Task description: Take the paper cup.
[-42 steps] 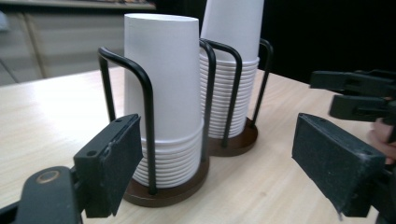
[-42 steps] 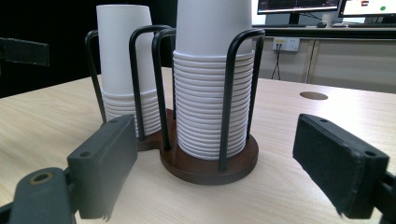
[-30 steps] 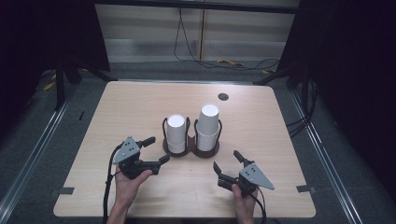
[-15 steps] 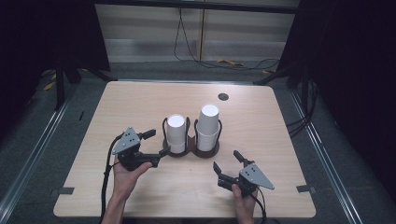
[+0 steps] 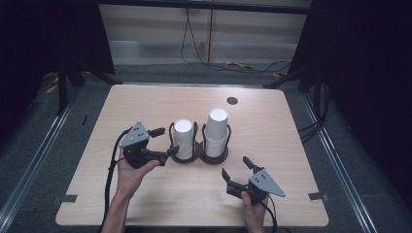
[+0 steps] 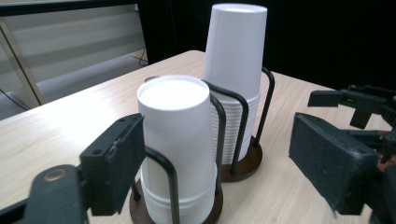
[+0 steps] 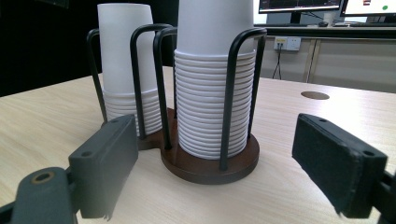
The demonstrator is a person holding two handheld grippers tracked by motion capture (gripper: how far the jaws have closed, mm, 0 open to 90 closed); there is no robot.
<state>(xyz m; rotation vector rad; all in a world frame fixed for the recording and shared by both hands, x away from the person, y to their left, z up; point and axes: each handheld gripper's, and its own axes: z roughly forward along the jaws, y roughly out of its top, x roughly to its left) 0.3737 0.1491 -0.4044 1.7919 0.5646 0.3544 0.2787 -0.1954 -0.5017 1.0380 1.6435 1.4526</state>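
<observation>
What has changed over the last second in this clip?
The left gripper rose and moved in toward the shorter cup stack; its fingers have just been closing around the stack, not yet pressing it. The right gripper, both stacks and the holder stayed put.

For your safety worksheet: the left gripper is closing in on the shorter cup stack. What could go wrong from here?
1. The left gripper's jaws, just closing, straddle the short stack and a holder wire; they may pinch wire, not cup.
2. Nested cups could lift together.
3. The holder base is unheld, since the right gripper stands open and apart; it may tip.
</observation>
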